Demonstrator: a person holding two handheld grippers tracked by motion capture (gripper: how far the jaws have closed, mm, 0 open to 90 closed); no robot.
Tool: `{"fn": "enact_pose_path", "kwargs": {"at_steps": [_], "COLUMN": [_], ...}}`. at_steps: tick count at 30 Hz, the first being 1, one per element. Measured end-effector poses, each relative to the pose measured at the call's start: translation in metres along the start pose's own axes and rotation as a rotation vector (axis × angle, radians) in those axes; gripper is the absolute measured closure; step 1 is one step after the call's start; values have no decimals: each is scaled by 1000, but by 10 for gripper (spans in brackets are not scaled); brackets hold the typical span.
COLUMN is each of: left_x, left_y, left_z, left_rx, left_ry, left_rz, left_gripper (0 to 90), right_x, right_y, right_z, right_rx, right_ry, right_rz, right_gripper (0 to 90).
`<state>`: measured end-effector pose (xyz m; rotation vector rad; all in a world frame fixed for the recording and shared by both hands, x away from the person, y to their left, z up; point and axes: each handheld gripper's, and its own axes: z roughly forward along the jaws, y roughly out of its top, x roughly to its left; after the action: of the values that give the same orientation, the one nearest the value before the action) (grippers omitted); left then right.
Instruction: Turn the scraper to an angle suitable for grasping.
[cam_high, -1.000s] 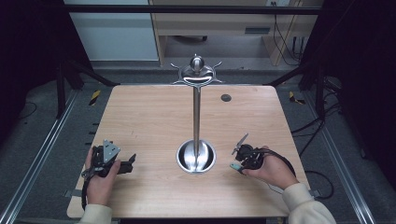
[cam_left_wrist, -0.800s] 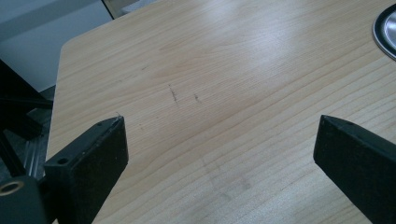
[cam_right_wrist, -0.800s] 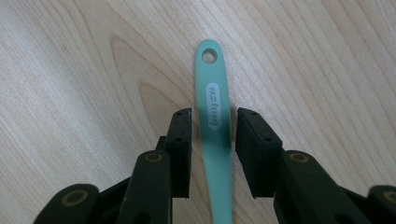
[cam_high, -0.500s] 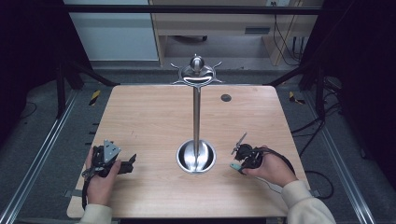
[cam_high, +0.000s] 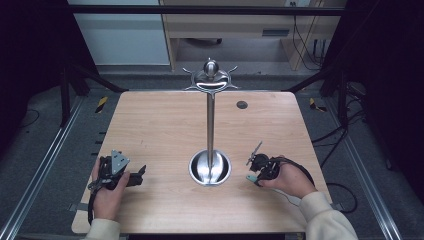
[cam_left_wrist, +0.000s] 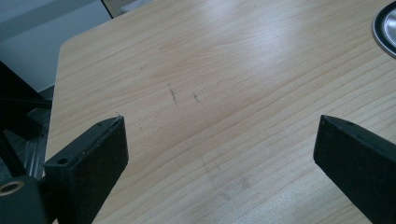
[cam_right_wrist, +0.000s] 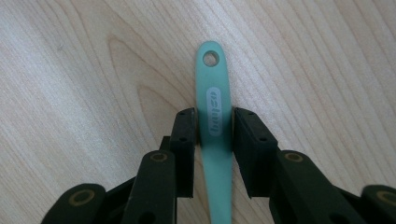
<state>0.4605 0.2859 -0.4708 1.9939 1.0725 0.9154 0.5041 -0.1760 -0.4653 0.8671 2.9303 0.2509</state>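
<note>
Right gripper (cam_right_wrist: 214, 122): clamped on slim mint-green plastic handle (cam_right_wrist: 215, 100) with hanging hole, unmoved since a second ago. Left gripper (cam_left_wrist: 219, 149): jaws wide, empty. Hanging on tall steel hook stand (cam_high: 210, 125) likely pending.

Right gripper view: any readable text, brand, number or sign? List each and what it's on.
Green handle, clamped between the right tongs: a pale oval label with a short printed word running along the handle, too blurred to read.
Wooden table and metal stand: no text, numbers or signs visible.
</note>
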Motion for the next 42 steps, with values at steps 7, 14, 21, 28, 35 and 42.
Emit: {"fn": "enact_pose_path", "kwargs": {"at_steps": [7,14,21,28,35,42], "left_x": [0,0,0,0,0,-1], "left_y": [0,0,0,0,0,0], "left_z": [0,0,0,0,0,0], "left_rx": [2,1,5,3,6,7], "left_ry": [-2,-2,-3,0,-1,0], "left_rz": [4,4,6,4,6,7], "left_gripper": [29,29,29,29,29,29], "right_x": [-1,-5,-3,-4,-5,-9], "right_y": [0,-1,-2,-6,-10,-15], "right_z": [1,1,0,-3,-26,-52], "right_rx": [3,-4,-13,-52,-122,-217], "right_ry": [14,40,23,20,16,-7], "right_rz": [2,6,1,15,26,45], "right_gripper": [710,734,742,743,743,743]}}
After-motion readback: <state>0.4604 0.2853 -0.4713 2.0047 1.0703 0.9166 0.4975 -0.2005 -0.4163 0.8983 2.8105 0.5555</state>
